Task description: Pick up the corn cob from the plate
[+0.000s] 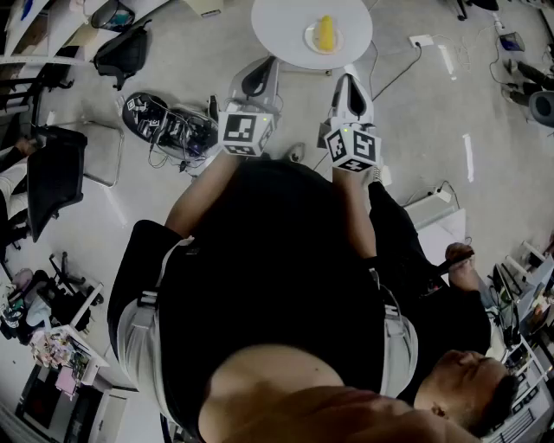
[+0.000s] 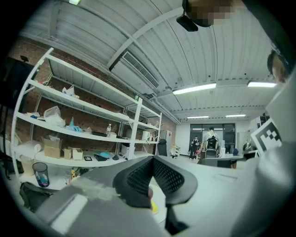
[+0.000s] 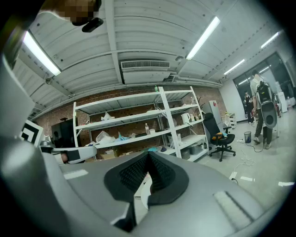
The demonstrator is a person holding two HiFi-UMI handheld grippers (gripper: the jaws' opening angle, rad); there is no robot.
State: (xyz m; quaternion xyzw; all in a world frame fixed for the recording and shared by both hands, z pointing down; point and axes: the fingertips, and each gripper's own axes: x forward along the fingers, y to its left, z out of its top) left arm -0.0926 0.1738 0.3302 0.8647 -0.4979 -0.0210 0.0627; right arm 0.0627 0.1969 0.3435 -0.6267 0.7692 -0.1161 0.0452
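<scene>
The table [image 1: 277, 26] lies open from its near edge to the plate [image 1: 309, 39] near its middle; only the corn [image 1: 324, 33] rises there; left tool [image 1: 259, 67] and right tool [image 1: 349, 80] hang just short of that near edge.

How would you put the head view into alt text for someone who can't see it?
From above, a person holds the left tongs and right tongs, both shut, toward a round white table where a yellow corn cob lies on a plate. Cables and chairs clutter the floor.
</scene>
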